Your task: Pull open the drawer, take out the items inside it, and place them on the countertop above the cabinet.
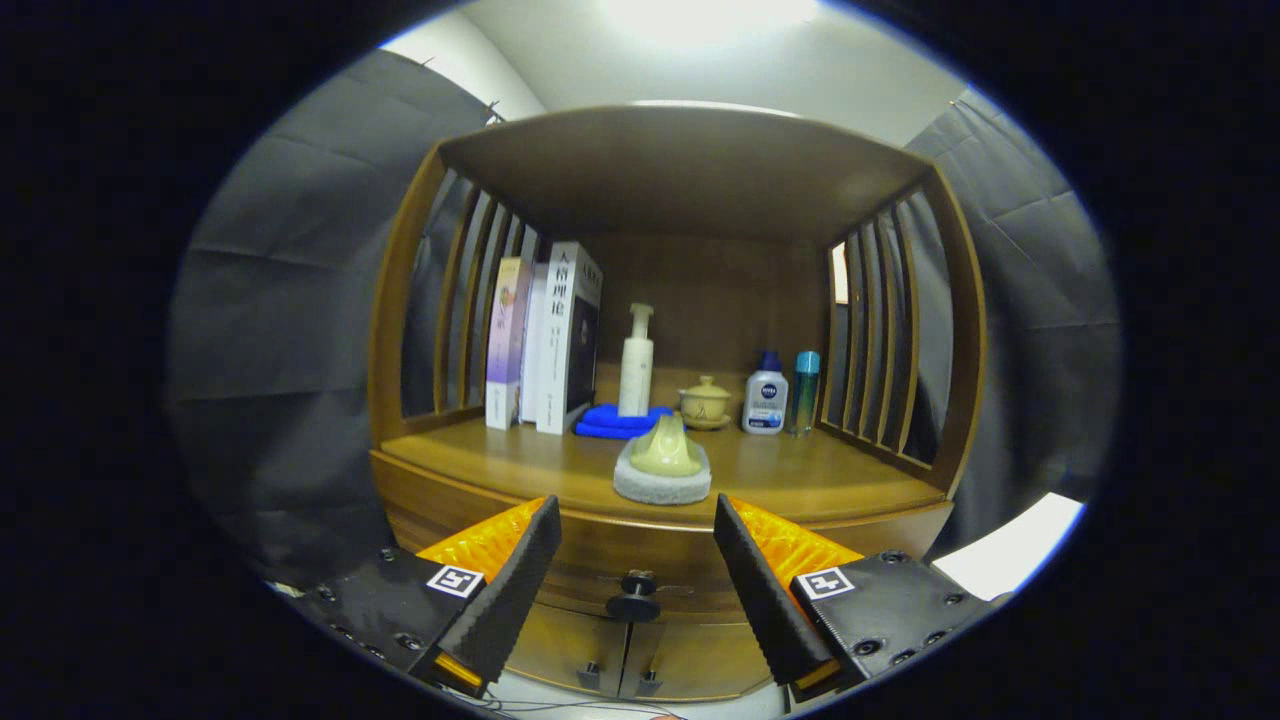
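Tongs (637, 545) hanging spread wide — drawer knob (634, 597) sitting dead ahead between them, just below the counter (800, 480).

Drawer knob (633, 594) between spread jaws

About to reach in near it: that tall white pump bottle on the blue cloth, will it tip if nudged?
Probably. The pump bottle is tall and narrow, and its base rests on a soft folded cloth, so footing looks unsteady. Smooth plastic may slip. The gripper is open, well short of it.
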`<state>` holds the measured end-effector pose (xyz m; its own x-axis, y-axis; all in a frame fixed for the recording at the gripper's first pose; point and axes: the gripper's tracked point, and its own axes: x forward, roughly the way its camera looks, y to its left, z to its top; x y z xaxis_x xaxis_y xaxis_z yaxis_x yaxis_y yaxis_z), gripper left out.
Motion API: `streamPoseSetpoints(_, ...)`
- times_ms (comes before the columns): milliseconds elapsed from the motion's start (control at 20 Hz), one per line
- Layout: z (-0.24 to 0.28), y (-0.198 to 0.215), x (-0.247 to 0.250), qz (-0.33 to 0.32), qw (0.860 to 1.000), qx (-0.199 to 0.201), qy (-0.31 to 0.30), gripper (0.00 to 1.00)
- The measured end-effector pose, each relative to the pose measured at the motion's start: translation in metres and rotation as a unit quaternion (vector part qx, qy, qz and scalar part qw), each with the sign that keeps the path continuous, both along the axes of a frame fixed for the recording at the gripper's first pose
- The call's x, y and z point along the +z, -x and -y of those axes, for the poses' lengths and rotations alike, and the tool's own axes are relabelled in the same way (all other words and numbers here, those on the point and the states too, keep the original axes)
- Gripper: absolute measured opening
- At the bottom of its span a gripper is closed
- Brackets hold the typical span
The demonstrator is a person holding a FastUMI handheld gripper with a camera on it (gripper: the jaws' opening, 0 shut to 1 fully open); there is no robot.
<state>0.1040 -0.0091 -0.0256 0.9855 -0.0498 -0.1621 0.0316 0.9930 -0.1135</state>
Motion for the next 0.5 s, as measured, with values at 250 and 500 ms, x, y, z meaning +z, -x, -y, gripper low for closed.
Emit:
streamPoseSetpoints(250, 0.033, 0.033, 0.069, 0.04, 0.999, -0.004, -0.029, 0.98)
streamPoseSetpoints(500, 0.085, 0.065, 0.117, 0.063, 0.996, -0.035, -0.059, 0.97)
